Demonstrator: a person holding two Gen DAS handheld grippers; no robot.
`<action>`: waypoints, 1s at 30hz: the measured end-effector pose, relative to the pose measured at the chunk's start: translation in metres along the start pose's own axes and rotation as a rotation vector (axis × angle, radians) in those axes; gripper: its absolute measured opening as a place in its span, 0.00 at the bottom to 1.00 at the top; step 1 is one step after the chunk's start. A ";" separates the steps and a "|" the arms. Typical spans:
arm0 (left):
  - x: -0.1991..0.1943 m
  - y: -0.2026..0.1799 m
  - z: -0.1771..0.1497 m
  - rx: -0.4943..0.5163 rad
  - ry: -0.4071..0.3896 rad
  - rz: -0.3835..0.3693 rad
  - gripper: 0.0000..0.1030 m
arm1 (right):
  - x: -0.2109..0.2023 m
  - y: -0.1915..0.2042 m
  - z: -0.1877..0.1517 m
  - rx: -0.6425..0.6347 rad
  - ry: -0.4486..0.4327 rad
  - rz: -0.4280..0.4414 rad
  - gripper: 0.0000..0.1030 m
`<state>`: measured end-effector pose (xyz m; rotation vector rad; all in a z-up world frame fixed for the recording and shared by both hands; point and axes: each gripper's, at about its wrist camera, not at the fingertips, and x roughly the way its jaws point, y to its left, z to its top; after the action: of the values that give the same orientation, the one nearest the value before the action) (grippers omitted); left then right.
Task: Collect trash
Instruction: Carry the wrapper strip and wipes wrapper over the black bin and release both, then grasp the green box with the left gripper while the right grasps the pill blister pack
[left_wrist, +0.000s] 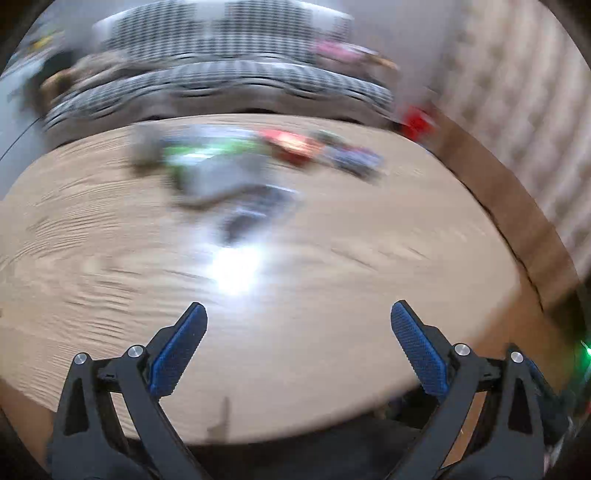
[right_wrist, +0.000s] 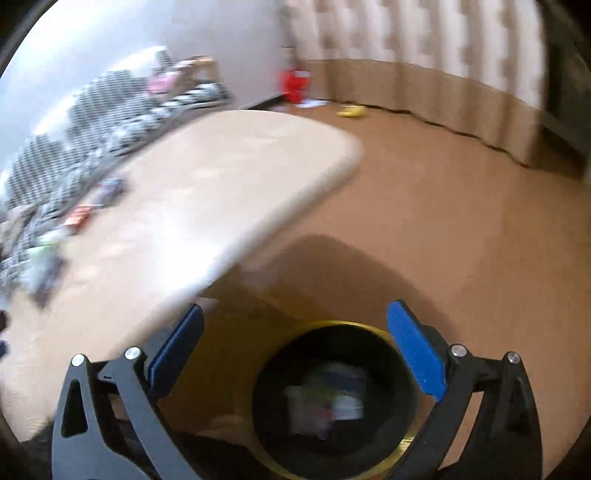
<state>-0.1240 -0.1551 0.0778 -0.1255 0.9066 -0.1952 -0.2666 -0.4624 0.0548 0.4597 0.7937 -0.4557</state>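
Observation:
Blurred wrappers lie near the far side of the light wooden table (left_wrist: 332, 295): a green and white one (left_wrist: 207, 155), a red one (left_wrist: 291, 146), a purple one (left_wrist: 354, 158) and a dark one (left_wrist: 258, 210). My left gripper (left_wrist: 297, 314) hangs open over the table's near part, nothing between its blue pads. My right gripper (right_wrist: 295, 317) is open above a round bin (right_wrist: 332, 398) with a yellow rim and black liner on the floor. Pieces of trash (right_wrist: 328, 398) lie inside the bin. The same wrappers (right_wrist: 77, 218) show at the left of the right wrist view.
A checkered sofa (left_wrist: 229, 85) runs behind the table. A red container (right_wrist: 295, 85) stands by the wall, with a yellow item (right_wrist: 351, 110) on the brown floor (right_wrist: 461, 221) near the curtains (right_wrist: 424, 40). The table's rounded corner (right_wrist: 347, 151) overhangs the floor beside the bin.

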 end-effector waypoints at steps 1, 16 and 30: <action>0.002 0.016 0.005 -0.030 -0.003 0.020 0.94 | 0.003 0.024 0.008 -0.015 0.010 0.051 0.93; 0.042 0.163 0.024 -0.111 0.020 0.176 0.94 | 0.101 0.317 0.018 -0.382 0.120 0.220 0.93; 0.084 0.110 0.061 0.117 0.012 0.116 0.94 | 0.157 0.295 0.030 -0.497 0.149 0.092 0.93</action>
<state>-0.0124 -0.0652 0.0297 0.0366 0.9095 -0.1404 0.0086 -0.2735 0.0188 0.0662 0.9895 -0.1285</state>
